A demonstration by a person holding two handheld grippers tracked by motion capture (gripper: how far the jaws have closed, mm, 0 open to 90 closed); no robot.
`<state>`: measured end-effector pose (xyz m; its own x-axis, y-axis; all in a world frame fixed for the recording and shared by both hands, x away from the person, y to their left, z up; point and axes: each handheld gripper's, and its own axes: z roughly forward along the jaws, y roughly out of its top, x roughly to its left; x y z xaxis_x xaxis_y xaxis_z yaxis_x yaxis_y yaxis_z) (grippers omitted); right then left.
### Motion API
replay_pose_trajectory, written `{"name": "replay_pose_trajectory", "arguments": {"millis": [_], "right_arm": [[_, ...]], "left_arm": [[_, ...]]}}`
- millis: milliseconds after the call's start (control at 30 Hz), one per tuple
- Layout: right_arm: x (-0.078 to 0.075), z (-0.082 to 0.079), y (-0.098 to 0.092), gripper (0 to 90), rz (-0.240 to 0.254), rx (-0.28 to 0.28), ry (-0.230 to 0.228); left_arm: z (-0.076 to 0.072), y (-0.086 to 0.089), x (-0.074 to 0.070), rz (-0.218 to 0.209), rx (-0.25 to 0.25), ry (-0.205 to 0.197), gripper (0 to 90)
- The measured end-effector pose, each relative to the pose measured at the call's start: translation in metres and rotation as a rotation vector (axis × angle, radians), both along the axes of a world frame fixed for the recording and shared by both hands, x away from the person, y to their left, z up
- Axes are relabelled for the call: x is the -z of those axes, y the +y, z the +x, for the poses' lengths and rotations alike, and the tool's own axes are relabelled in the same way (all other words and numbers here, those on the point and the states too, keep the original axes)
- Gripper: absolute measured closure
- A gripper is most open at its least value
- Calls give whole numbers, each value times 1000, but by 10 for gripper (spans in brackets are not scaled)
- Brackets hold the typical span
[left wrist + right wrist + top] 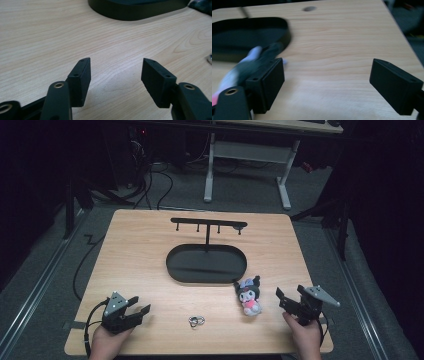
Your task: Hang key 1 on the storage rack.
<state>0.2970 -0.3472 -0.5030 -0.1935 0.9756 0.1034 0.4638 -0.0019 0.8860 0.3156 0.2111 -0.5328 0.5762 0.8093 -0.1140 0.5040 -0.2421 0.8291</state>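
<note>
At the near left corner of the wooden counter, the left tool rests low in a hand, its jaws apart with only bare wood between them. In the left gripper view that tool points toward the near rim of the black oval tray, which lies well ahead of it. To the right of the left tool, near the front edge, a small metal ring lies flat on the counter, apart from both tools. Behind it, the oval tray sits mid-counter, with a black T-shaped hanging stand rising from its far side. Further right, just off the tray's near right end, a small plush doll with a dark hood and pink body lies on the wood. Just right of the doll, the right tool hovers in the other hand, jaws spread wide and gripping nothing. In the right gripper view the doll shows blurred beside the left jaw; whether they touch I cannot tell.
</note>
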Motion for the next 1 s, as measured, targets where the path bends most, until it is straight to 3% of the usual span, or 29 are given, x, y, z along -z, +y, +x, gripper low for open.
{"name": "replay_pose_trajectory", "arguments": {"millis": [33,67,133,267,433,467,500,600,733,800,900,967,1000], "right_arm": [[0,0,0,72,0,0,0],[0,-1,3,34,-14,-53,16],[1,1,8,33,-51,-52,29],[2,3,12,1,-35,-72,53],[2,2,15,37,-32,-74,56],[2,1,16,72,-32,-70,53],[2,-3,17,213,-29,-70,40],[-1,-9,19,497,-18,-94,6],[-9,-13,26,748,44,-147,9],[-10,-14,30,791,46,-163,12],[-18,-19,53,900,4,-202,12],[-20,-21,59,900,-5,-221,4],[-21,-23,72,900,-11,-264,5]], "left_arm": [[1,0,0,-2,-2,7,403],[0,-1,-2,3,-11,-11,386],[-1,-2,-3,10,-8,-21,375],[-4,-2,-6,14,0,-45,367],[-2,1,-6,3,7,-41,368],[-1,2,-6,3,7,-38,367],[0,3,-5,0,10,-36,368],[0,4,-5,1,16,-36,367],[1,3,-5,6,28,-27,363],[1,2,-4,10,32,-24,361],[3,0,-3,14,38,-21,360],[3,-1,-3,14,40,-22,360],[2,-2,-2,16,42,-24,360]]}}
